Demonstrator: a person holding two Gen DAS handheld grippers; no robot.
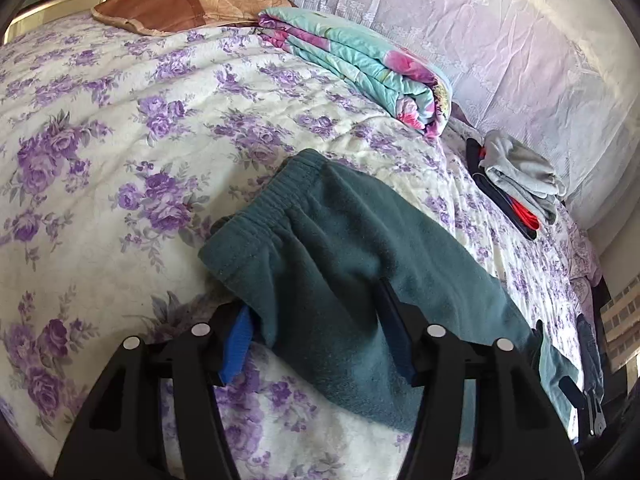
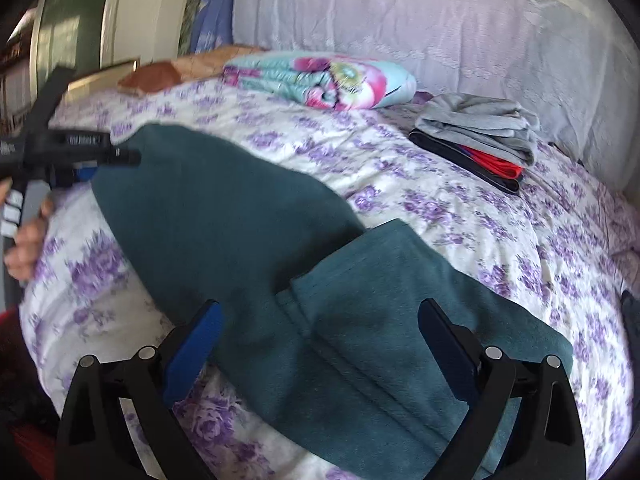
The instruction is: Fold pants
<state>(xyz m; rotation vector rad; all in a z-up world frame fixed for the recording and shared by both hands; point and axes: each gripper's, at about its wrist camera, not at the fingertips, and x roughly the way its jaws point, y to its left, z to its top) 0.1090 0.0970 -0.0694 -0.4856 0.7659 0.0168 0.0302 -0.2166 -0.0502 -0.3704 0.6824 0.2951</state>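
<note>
Teal fleece pants (image 1: 320,248) lie on the floral bedspread (image 1: 120,128), their elastic waistband (image 1: 276,196) at the far end. My left gripper (image 1: 316,336) sits low over the pants' near part. Its blue pads (image 1: 236,344) stand apart with cloth between them, not squeezed. In the right wrist view the pants (image 2: 224,216) run from the upper left to the near right, where a folded-over layer (image 2: 400,292) lies on top. My right gripper (image 2: 320,344) stands wide open above that layer. A hand (image 2: 24,240) holds the left gripper (image 2: 80,152) at the pants' far left end.
A folded turquoise and pink quilt (image 1: 360,64) and a brown pillow (image 1: 172,8) lie at the back of the bed. A stack of folded clothes (image 2: 480,140), grey on top, sits at the right. A pale lace cloth (image 2: 400,20) hangs behind. The bed's edge drops off at the far right (image 1: 592,280).
</note>
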